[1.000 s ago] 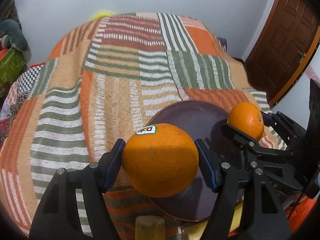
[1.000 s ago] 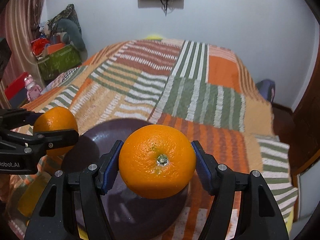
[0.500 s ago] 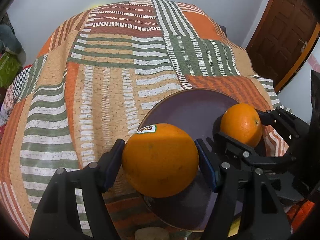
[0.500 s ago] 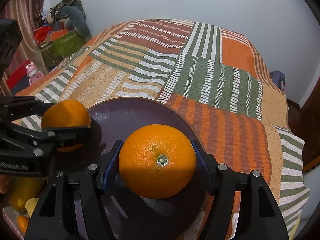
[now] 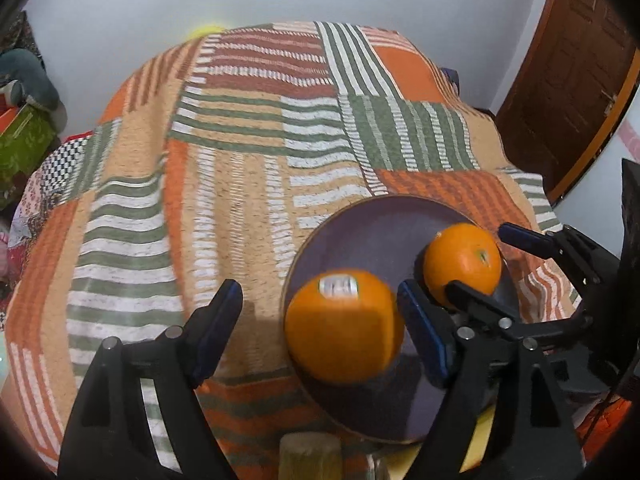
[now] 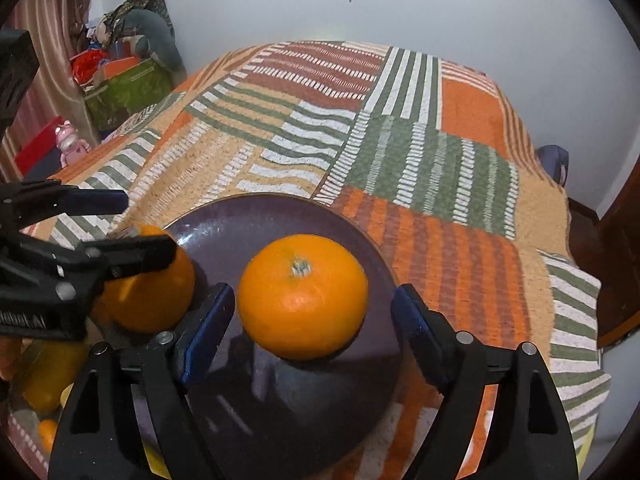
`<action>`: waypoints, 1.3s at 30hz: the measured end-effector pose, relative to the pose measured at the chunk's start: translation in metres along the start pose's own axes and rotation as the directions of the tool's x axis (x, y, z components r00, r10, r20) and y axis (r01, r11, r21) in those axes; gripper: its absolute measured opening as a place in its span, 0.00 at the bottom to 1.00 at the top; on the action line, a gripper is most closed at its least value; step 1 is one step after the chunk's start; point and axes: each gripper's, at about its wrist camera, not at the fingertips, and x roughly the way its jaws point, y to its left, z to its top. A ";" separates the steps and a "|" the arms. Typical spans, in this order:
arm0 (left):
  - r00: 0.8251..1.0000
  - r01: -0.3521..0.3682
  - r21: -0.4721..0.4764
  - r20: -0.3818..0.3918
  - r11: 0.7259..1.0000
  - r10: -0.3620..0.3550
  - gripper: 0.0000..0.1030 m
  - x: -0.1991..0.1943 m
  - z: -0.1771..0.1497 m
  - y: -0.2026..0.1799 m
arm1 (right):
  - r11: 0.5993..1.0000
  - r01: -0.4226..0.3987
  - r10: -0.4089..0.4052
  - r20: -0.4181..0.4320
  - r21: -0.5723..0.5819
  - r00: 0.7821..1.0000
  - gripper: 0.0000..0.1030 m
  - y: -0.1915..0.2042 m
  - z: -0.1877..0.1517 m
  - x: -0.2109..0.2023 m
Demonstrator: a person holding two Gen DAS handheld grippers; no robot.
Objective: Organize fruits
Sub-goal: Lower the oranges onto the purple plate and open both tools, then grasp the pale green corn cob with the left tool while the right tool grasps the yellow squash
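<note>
A bed (image 6: 472, 120) is carrying everything here, its top lying under a patchwork cover (image 5: 240, 168) of orange, green, brick-red and cream striped blocks, draping off the edges. A dark purple plate (image 6: 248, 220) is sitting directly on the cover near the close end, rim showing tan. The remaining stretch of cover is running back toward the white wall (image 6: 480, 8).

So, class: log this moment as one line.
left gripper: just opened, sticker orange released | right gripper: just opened, second orange released | purple plate: both oranges
</note>
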 end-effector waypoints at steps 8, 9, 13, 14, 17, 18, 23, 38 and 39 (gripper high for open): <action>0.997 -0.048 0.020 0.063 0.999 0.046 0.78 -0.047 -0.016 -0.002 | 1.000 0.016 -0.016 0.058 -0.005 0.998 0.78 0.007 -0.005 -0.042; 0.996 -0.050 0.027 0.070 0.998 0.048 0.78 -0.054 -0.020 -0.003 | 1.000 0.016 -0.016 0.061 -0.004 0.998 0.78 0.008 -0.006 -0.046; 0.996 -0.063 0.055 0.074 0.996 0.059 0.78 -0.070 -0.038 -0.005 | 1.000 0.012 -0.012 0.071 0.001 0.997 0.78 0.016 -0.017 -0.064; 0.995 -0.069 0.059 0.069 0.996 0.065 0.78 -0.072 -0.043 -0.004 | 1.000 0.012 -0.012 0.070 0.001 0.997 0.78 0.018 -0.020 -0.067; 0.996 -0.080 0.057 0.042 0.995 0.078 0.78 -0.073 -0.061 -0.001 | 1.000 0.020 -0.020 0.061 0.000 0.998 0.79 0.021 -0.034 -0.072; 0.996 -0.084 0.056 0.027 0.995 0.083 0.78 -0.071 -0.068 0.002 | 1.000 0.027 -0.027 0.057 -0.001 0.998 0.79 0.022 -0.037 -0.073; 0.992 -0.122 0.074 -0.016 0.990 0.124 0.78 -0.065 -0.093 0.004 | 0.998 0.065 -0.065 0.012 0.008 0.998 0.79 0.015 -0.061 -0.073; 0.980 -0.170 0.164 -0.075 0.972 0.185 0.78 -0.034 -0.108 -0.018 | 0.996 0.065 -0.061 -0.058 0.068 0.996 0.79 0.003 -0.086 -0.057; 0.981 -0.165 0.158 -0.080 0.974 0.179 0.78 -0.034 -0.107 -0.018 | 0.996 0.053 -0.049 -0.058 0.071 0.997 0.79 0.004 -0.086 -0.056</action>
